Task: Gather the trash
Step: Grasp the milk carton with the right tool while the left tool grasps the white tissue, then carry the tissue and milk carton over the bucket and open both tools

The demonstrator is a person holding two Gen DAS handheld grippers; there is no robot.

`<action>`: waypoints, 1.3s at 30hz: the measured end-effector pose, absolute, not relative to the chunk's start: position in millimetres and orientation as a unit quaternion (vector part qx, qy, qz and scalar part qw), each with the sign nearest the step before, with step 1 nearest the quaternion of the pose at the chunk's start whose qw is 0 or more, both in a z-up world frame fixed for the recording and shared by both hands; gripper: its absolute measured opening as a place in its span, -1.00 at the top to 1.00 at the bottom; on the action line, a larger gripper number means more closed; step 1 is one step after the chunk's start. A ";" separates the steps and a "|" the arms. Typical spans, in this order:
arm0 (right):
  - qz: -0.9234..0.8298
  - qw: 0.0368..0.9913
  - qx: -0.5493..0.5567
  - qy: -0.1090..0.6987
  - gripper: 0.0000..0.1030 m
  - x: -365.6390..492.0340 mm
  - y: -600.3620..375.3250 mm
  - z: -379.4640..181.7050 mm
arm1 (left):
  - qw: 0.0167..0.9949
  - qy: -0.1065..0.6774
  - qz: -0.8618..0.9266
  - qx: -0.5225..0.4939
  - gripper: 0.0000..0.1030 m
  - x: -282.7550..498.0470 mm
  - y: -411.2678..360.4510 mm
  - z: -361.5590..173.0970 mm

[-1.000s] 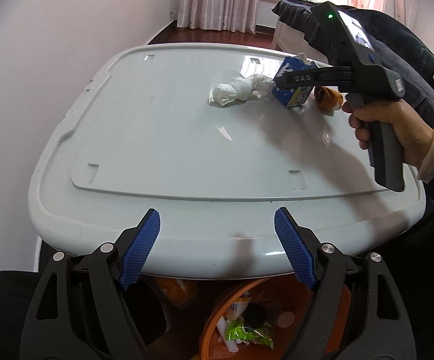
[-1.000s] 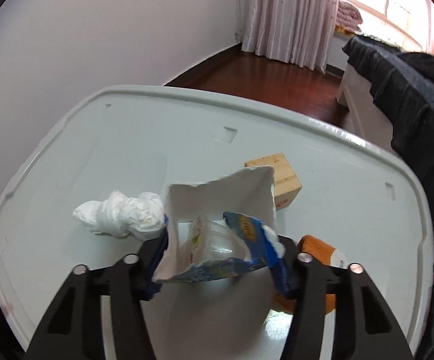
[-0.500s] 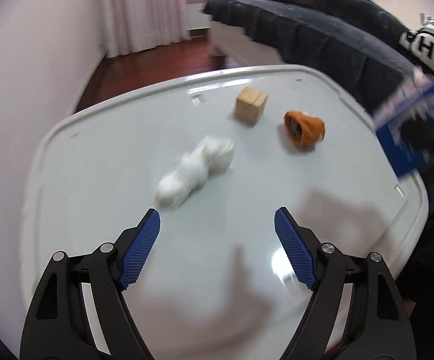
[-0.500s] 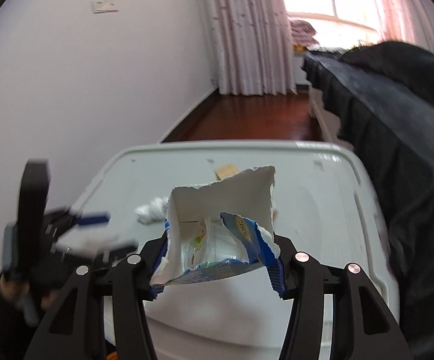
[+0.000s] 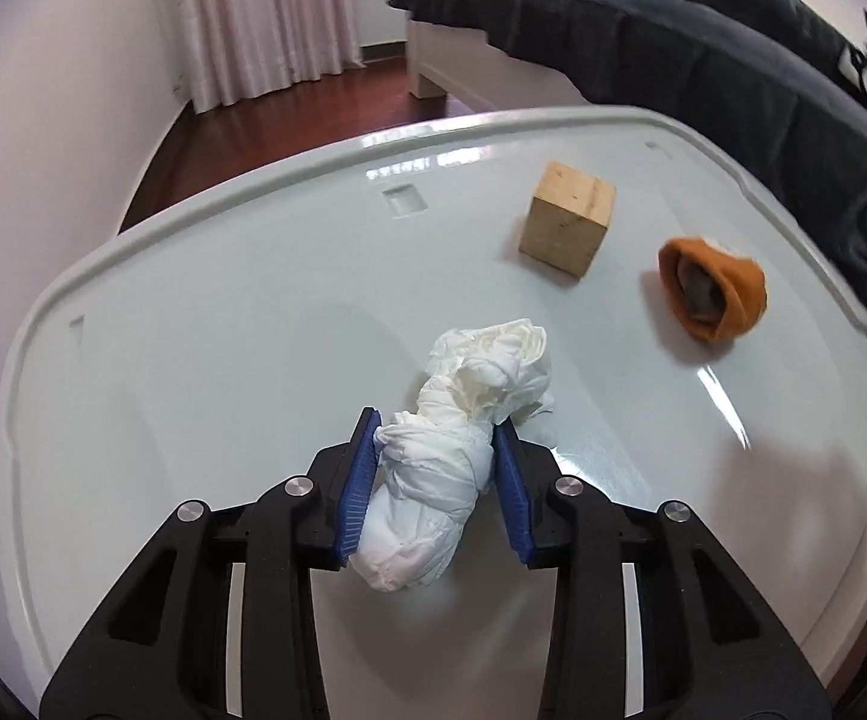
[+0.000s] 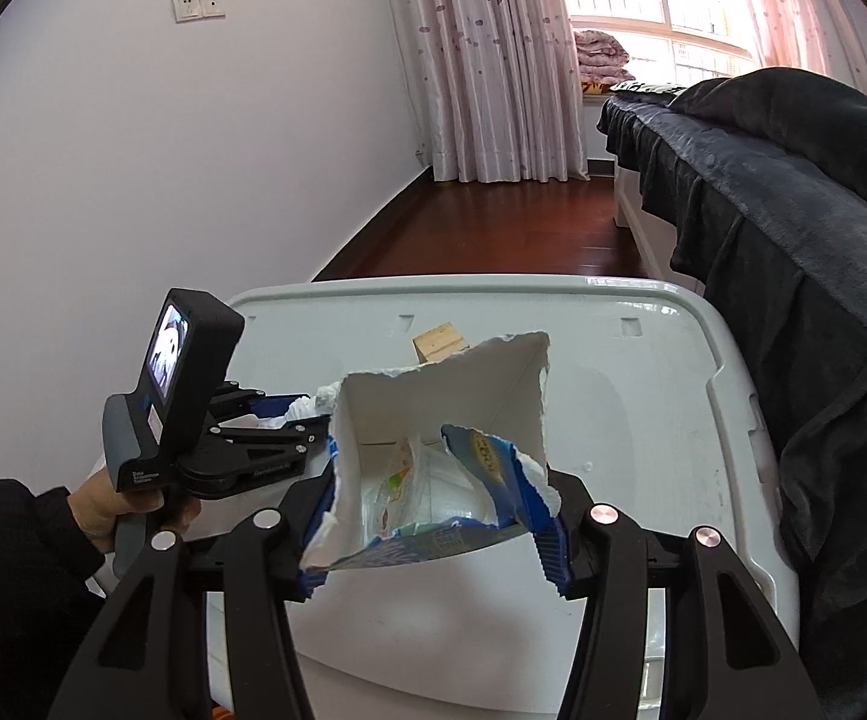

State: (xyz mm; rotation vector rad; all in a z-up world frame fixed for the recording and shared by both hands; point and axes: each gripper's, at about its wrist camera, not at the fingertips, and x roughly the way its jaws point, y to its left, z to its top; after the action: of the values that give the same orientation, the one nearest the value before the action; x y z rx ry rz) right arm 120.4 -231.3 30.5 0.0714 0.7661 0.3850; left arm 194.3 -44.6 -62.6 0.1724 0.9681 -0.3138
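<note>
Left claw (image 5: 436,450) just closed, apparently gripping; right claw (image 6: 436,516) clamped.

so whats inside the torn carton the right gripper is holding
Through the carton's torn-open top: its white inner walls and a crumpled printed wrapper. Anything beneath the wrapper, and the carton's bottom, is covered.

The bench (image 5: 205,360) is smooth, glossy pale plastic that throws back glare; on it lie a crumpled white paper wad (image 5: 463,420), a raw matt wood block (image 5: 568,219) and an orange scrap (image 5: 715,294), perhaps knitted cloth. The torn carton (image 6: 433,450) is matt white card inside, printed blue outside. The hand-held gripper (image 5: 436,480) is matt black plastic with ribbed blue pads (image 5: 358,480) and shiny metal pins.
</note>
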 end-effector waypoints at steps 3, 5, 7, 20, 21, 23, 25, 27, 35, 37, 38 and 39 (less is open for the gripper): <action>0.186 0.908 0.033 0.375 -0.03 122.4 -230.6 28.5 | 0.875 0.464 -0.123 0.057 0.31 185.4 -38.6 -60.1; 0.187 0.907 0.030 0.375 -0.03 124.1 -229.3 27.9 | 0.879 0.463 -0.104 0.031 0.31 175.7 -32.4 -53.6; 0.187 0.907 0.030 0.376 -0.03 124.4 -228.3 28.0 | 0.882 0.463 -0.089 0.022 0.31 169.7 -30.4 -47.3; 0.165 0.921 -0.001 0.352 -0.03 101.4 -225.1 22.3 | 0.878 0.477 -0.033 -0.018 0.31 66.0 -37.0 -11.2; 0.164 0.924 -0.012 0.345 -0.03 93.5 -224.1 22.9 | 0.876 0.480 -0.037 -0.024 0.31 54.0 -35.8 -10.1; 0.170 0.927 -0.024 0.334 -0.03 77.6 -222.2 23.4 | 0.869 0.491 -0.050 -0.036 0.31 26.3 -38.2 -9.8; 0.180 0.925 -0.026 0.334 -0.03 55.8 -222.4 20.2 | 0.863 0.501 -0.056 -0.042 0.31 3.8 -38.3 -10.8; 0.189 0.921 -0.008 0.342 -0.03 32.8 -228.2 16.4 | 0.858 0.509 -0.058 -0.044 0.31 -20.1 -36.7 -11.6; 0.221 0.892 0.044 0.392 -0.05 -58.7 -244.6 15.2 | 0.862 0.504 -0.046 0.016 0.31 -97.4 -31.2 -8.1; 0.227 0.881 0.036 0.414 -0.05 -75.2 -238.8 10.5 | 0.862 0.506 -0.044 0.009 0.31 -103.6 -28.9 -8.1; 0.229 0.879 0.029 0.417 -0.05 -82.0 -235.4 8.3 | 0.861 0.506 -0.042 0.005 0.31 -106.6 -28.6 -9.1; 0.232 0.877 0.019 0.420 -0.05 -87.6 -231.8 6.8 | 0.861 0.506 -0.040 0.005 0.31 -109.5 -29.1 -10.2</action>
State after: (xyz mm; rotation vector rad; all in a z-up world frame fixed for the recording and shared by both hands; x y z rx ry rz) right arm -87.6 -231.8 6.8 0.0394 0.8761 0.4830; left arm -109.5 -29.1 -10.2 0.0096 1.0620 -0.0848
